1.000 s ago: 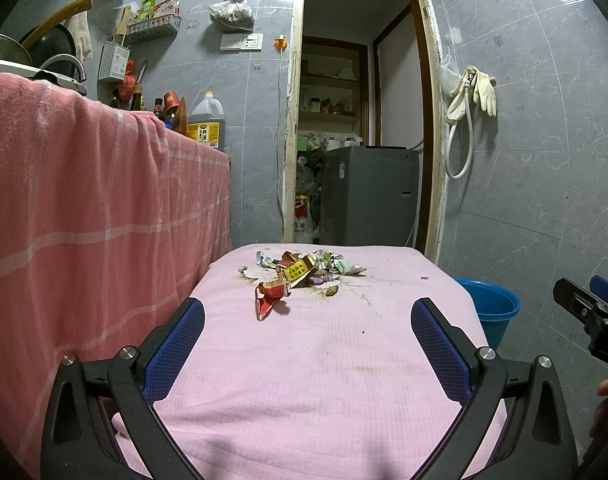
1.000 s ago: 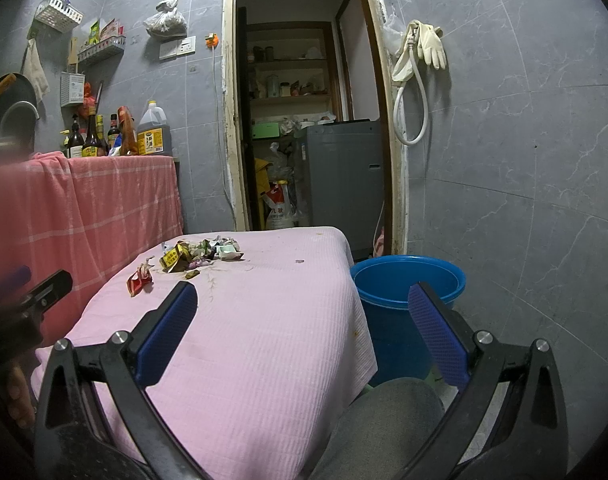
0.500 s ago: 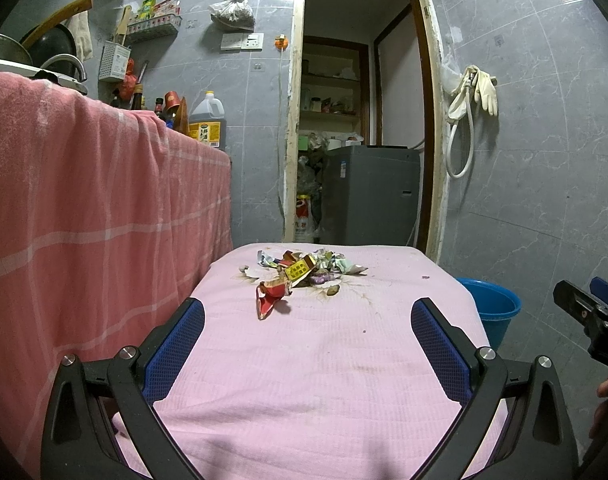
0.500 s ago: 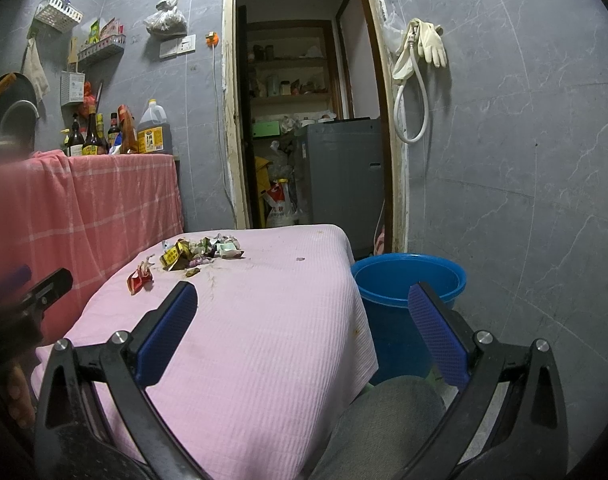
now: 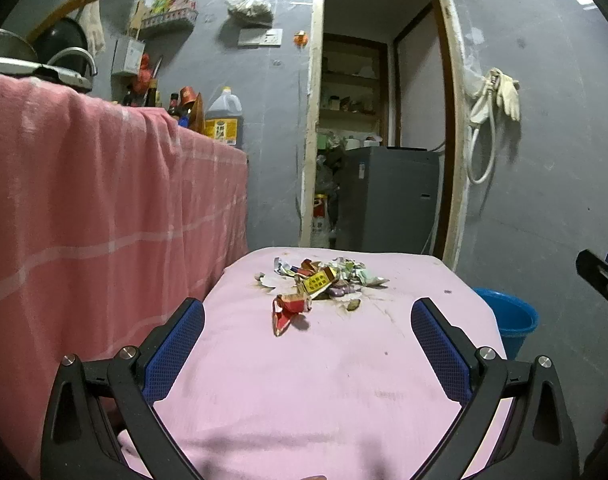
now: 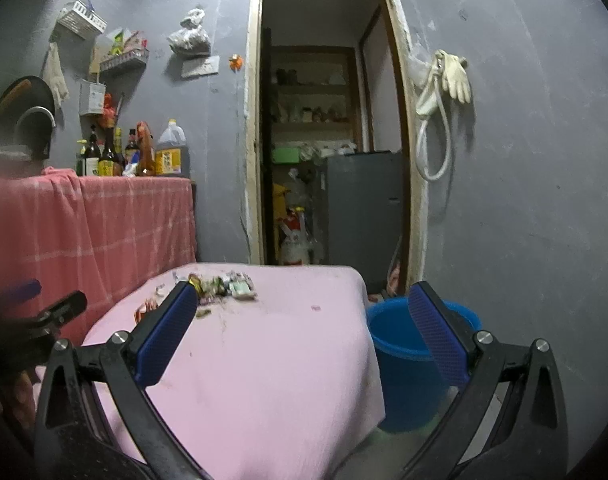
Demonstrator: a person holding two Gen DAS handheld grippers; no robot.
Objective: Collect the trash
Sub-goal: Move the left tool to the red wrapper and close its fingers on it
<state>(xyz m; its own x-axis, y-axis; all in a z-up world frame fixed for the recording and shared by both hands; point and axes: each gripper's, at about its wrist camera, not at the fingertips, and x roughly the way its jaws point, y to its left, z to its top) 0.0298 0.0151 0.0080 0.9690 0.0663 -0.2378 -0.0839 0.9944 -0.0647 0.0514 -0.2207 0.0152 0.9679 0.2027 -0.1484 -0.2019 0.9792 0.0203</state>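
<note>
Trash [image 5: 324, 280] lies heaped at the far end of the pink-covered table [image 5: 324, 380]: crumpled wrappers, a yellow label, one red wrapper [image 5: 287, 308] nearest (slightly apart). Left gripper [image 5: 308, 320] and right gripper [image 6: 304, 308]: jaws spread wide, empty. Blue bucket [image 6: 404, 360] stands right of the table.

A home kitchen: oil jug [image 5: 222, 117] and sauce bottles [image 6: 103, 154] on a cloth-draped counter [image 5: 103, 208], tiled walls.
</note>
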